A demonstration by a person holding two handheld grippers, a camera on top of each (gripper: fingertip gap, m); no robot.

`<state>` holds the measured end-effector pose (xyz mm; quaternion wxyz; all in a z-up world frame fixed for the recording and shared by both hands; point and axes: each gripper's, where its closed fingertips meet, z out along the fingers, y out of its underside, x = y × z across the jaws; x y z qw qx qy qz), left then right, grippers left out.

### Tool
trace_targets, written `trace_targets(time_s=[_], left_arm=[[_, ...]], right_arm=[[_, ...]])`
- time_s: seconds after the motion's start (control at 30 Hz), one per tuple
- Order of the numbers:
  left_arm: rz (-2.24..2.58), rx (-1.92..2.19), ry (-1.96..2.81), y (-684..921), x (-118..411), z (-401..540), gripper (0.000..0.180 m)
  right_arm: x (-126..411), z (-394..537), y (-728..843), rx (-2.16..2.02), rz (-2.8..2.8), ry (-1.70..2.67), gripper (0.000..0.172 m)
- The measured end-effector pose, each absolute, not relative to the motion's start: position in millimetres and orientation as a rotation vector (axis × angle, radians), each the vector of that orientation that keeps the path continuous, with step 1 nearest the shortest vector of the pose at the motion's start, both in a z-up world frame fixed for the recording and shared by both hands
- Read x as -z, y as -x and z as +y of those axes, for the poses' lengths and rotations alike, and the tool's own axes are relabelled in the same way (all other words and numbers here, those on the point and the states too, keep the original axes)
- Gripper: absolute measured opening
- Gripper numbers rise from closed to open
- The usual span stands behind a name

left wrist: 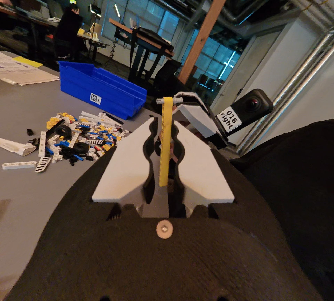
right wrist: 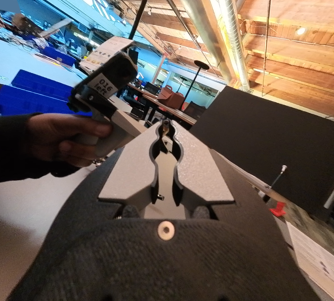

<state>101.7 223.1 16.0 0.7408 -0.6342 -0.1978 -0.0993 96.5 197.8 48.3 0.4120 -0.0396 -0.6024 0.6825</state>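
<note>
Gripping a long yellow toothed plastic beam (left wrist: 165, 140) upright, the left gripper (left wrist: 165, 124) is clenched on it; a short grey plastic pin (left wrist: 169, 101) runs thru its top. Right gripper (left wrist: 180, 101) is pinched on that pin's end. Mixed plastic brick pile (left wrist: 72, 136) and blue plastic bin (left wrist: 101, 87) lie nearby on grey table (left wrist: 27, 192).

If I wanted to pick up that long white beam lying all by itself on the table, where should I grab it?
Probably around the middle of the white beam, coming straight down from above, with the jaws closing across its narrow width. It lies flat on the grey table, apart from the pile of building pieces, so its two long sides are free, and a middle grip should keep it from tipping.
</note>
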Motion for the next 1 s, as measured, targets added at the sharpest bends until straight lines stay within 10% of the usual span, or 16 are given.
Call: trace_targets(time_s=[0.4,0.57,1.0], left_arm=[[-0.387,0.304,1.471,-117.6,-10.0,235.8,0.006],[-0.372,0.351,1.442,-122.8,-16.1,237.9,0.005],[-0.455,0.575,1.378,-125.8,-8.9,249.9,0.005]], right_arm=[[-52.7,204.5,-110.6,-1.484,-1.338,-0.159,0.001],[-52.5,210.9,-119.6,-1.605,-1.464,-0.226,0.024],[-38.1,212.4,-115.3,-1.332,-1.607,-0.408,0.004]])
